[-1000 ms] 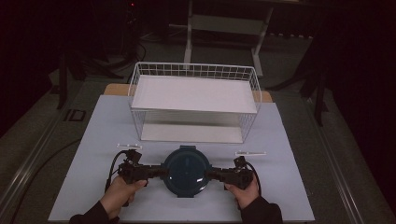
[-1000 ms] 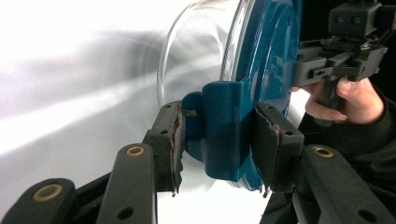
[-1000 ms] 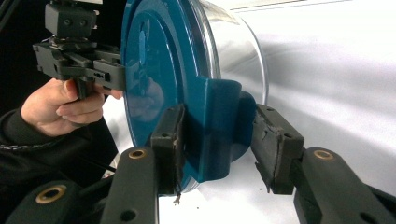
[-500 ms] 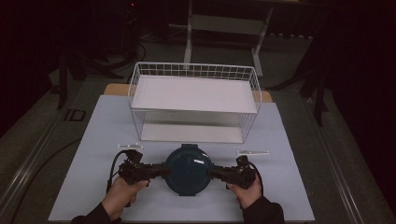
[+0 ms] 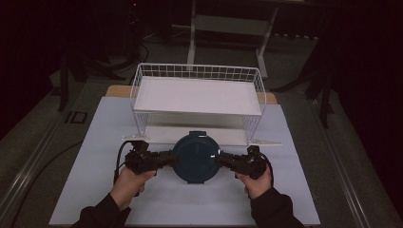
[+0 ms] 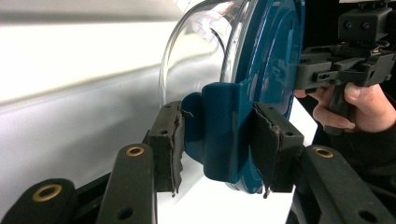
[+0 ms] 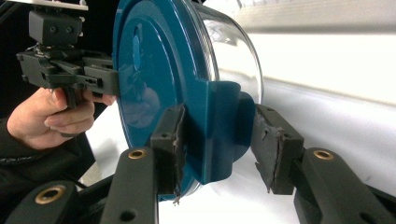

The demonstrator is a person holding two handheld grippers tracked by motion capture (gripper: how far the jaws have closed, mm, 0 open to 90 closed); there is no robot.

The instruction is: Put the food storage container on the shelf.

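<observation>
A round clear container with a dark blue lid (image 5: 196, 159) is held between both grippers in front of the wire rack. My left gripper (image 5: 164, 159) is shut on the lid's left clip tab (image 6: 217, 135), with a pad pressed on each side. On the opposite clip tab (image 7: 219, 135) my right gripper (image 5: 227, 161) is shut as well. The glass bowl (image 6: 196, 60) curves away under the lid. In the high view the lid faces up and the container's far edge overlaps the rack's lower front.
A white wire rack (image 5: 197, 95) with an upper shelf and a lower shelf stands at the back of the pale table mat (image 5: 95, 142). Bare mat lies on both sides and toward the person. Dark floor and stands surround the table.
Both grippers have carried the container away from the person toward the rack's lower front; it looks a little higher than before. Both grips stay the same.
</observation>
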